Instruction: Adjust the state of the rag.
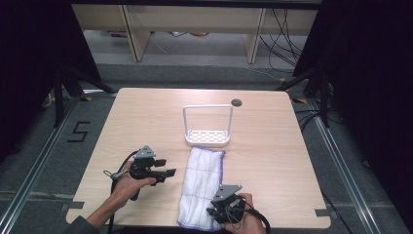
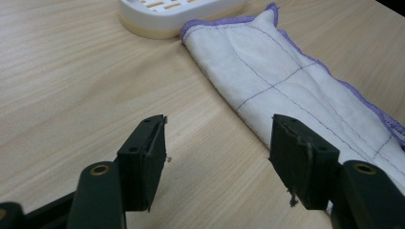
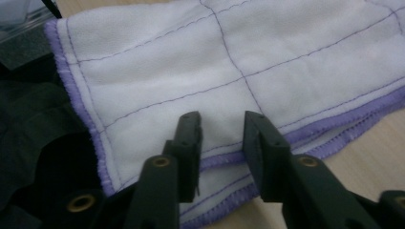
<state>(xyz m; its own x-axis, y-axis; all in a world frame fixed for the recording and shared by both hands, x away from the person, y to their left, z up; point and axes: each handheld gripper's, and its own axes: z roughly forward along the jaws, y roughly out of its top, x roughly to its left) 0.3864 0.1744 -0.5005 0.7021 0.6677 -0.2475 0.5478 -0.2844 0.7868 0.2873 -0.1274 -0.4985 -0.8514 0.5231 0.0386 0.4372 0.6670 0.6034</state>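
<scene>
My right claw (image 3: 220, 131) is down at the near corner of the cloth (image 3: 200, 71), jaws narrow over the purple hem but with a gap, not pinching it. My left claw (image 2: 217, 143) sits wide open over bare desk (image 2: 71, 71), cloth just to its right. The cloth lies flat along the desk, far end touching the white rack (image 1: 207, 127).
</scene>
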